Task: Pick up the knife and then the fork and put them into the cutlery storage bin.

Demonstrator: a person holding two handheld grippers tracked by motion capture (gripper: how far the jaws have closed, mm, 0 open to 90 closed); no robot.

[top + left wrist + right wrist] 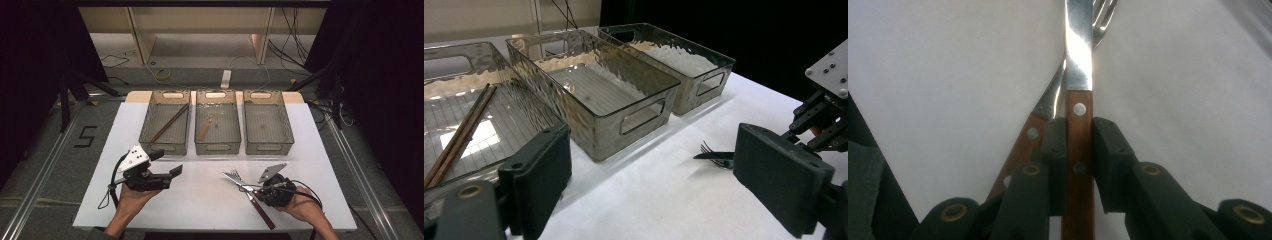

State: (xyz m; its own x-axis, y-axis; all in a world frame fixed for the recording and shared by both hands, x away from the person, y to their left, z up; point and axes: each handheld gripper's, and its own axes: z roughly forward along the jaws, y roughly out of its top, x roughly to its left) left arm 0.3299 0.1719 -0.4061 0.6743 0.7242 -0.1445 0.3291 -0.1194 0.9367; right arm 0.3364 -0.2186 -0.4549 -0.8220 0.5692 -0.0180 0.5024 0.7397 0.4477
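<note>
white table (200, 200), grey floor (45, 145), dark surroundings

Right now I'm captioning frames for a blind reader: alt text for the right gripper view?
The right gripper has its black jaws closed on the wooden handle of a knife, with a fork lying beneath it on the white table.

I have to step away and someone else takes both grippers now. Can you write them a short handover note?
Left hand-held gripper: open, holding nothing, above the table's left side.
Right hand-held gripper: shut on the knife by its wooden handle; the fork lies beside it.
Bins: chopsticks in the left bin, a wooden-handled utensil in the middle bin, the right bin looks empty.
Left, probably: bin the knife, then the fork.
</note>
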